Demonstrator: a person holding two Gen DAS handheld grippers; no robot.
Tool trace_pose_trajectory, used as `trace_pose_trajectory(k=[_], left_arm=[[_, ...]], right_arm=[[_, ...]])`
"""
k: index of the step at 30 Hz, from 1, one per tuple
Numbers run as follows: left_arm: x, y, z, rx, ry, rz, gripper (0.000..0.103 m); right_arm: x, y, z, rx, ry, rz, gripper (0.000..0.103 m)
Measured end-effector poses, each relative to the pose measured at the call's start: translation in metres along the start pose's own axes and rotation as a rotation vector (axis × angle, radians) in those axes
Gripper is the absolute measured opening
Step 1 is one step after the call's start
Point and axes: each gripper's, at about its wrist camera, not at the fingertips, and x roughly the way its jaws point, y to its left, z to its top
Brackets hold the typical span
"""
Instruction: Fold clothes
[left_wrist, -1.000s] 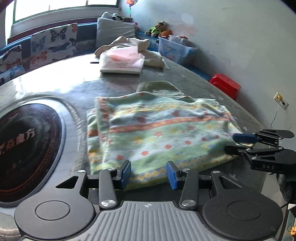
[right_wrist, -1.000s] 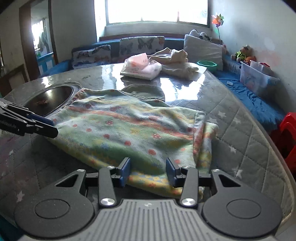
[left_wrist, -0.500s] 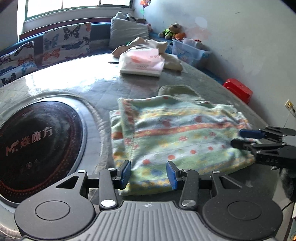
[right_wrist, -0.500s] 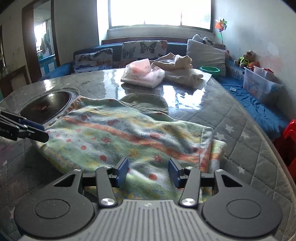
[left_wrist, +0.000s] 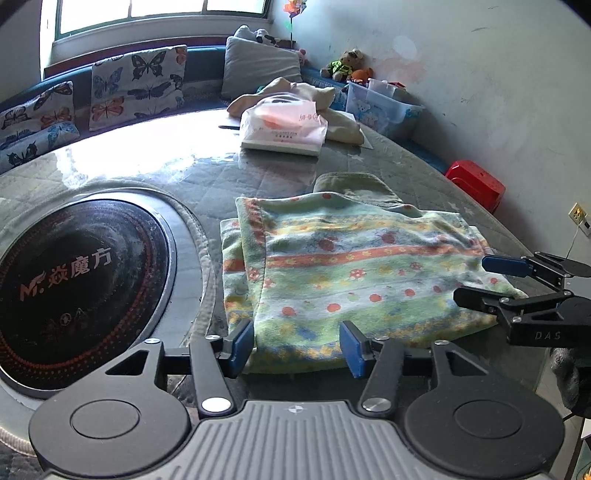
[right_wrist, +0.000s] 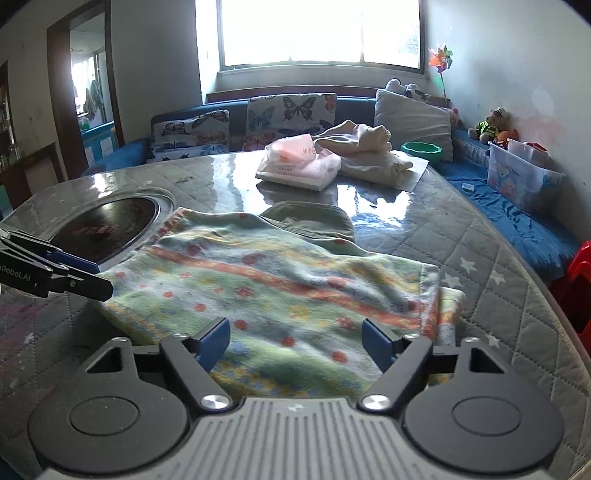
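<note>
A folded towel-like cloth (left_wrist: 351, 266) with green, yellow and orange stripes and red dots lies flat on the quilted table. Its near edge sits between the pads of my left gripper (left_wrist: 295, 345), whose jaws are opening and do not press on it. My right gripper (right_wrist: 295, 341) is at the cloth's (right_wrist: 280, 288) other end, its jaws opening wide with the fabric between them, untouched. Each gripper shows in the other's view: the right gripper (left_wrist: 480, 280) at the right edge, the left gripper (right_wrist: 96, 277) at the left. A plain green cloth (left_wrist: 354, 184) pokes out behind.
A round black hob (left_wrist: 74, 273) is set into the table left of the cloth. Farther back lie a tissue pack (left_wrist: 284, 125) and a beige garment (left_wrist: 332, 110). A red stool (left_wrist: 476, 182), a plastic box (left_wrist: 380, 107) and a cushioned bench (right_wrist: 258, 118) surround the table.
Both pairs of jaws have spread wider, the right far more than the left. The folded cloth lies where it was on the table.
</note>
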Motion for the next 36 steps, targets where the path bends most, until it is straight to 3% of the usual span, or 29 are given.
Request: trace_pose_trajectory(k=[3, 5, 10, 19, 36], left_arm=[[-0.004, -0.002, -0.002, 0.005, -0.011, 0.009, 0.069], [-0.007, -0.003, -0.003, 0.007, -0.019, 0.017, 0.073], [-0.015, -0.003, -0.008, 0.007, -0.042, 0.039, 0.086], [-0.032, -0.001, -0.017, 0.017, -0.087, 0.08, 0.1], [-0.051, 0.031, -0.031, -0.058, -0.108, 0.187, 0.103]], right_arm=[[-0.002, 0.005, 0.0, -0.003, -0.004, 0.003, 0.092], [-0.003, 0.008, 0.001, -0.008, -0.006, 0.005, 0.099], [-0.005, 0.016, 0.003, -0.019, -0.014, 0.011, 0.102], [-0.006, 0.037, 0.006, -0.044, -0.032, 0.025, 0.103], [0.002, 0.071, 0.026, -0.103, -0.044, 0.084, 0.103]])
